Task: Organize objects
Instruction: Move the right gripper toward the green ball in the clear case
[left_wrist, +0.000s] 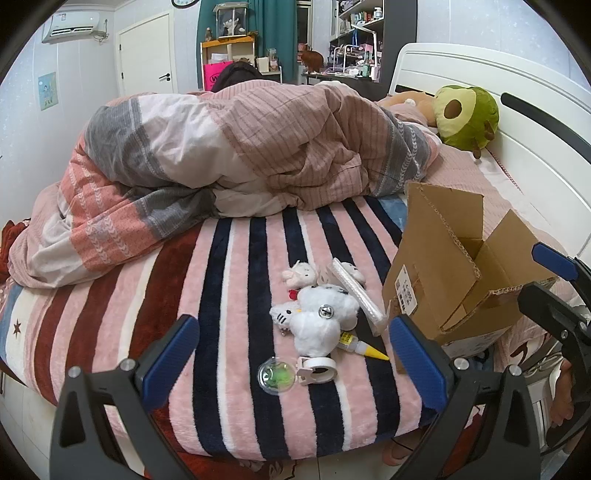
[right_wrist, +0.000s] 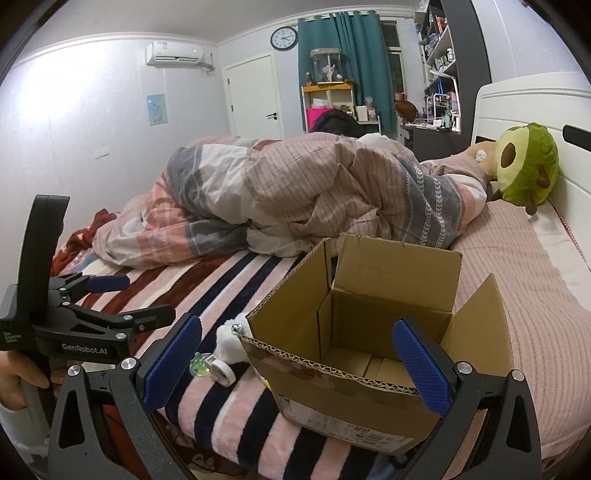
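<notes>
A small pile lies on the striped blanket (left_wrist: 236, 295): white plush cats (left_wrist: 321, 314), a clear-wrapped white roll (left_wrist: 356, 291), a yellow-tipped glue bottle (left_wrist: 364, 347), a white ring clip (left_wrist: 318, 369) and a clear ball with green inside (left_wrist: 277, 374). My left gripper (left_wrist: 294, 322) hovers open just in front of the pile, holding nothing. To the right of the pile stands an open cardboard box (right_wrist: 332, 398) with its flaps up. My right gripper (right_wrist: 297, 322) is open and empty before the box's near wall. From the right wrist view the box hides most of the pile.
A heaped striped duvet (left_wrist: 240, 147) fills the back of the bed. An avocado plush (right_wrist: 526, 164) leans on the white headboard (right_wrist: 524, 99). The bed's near edge runs just under both grippers. A bare foot (left_wrist: 563, 391) stands on the floor at the right.
</notes>
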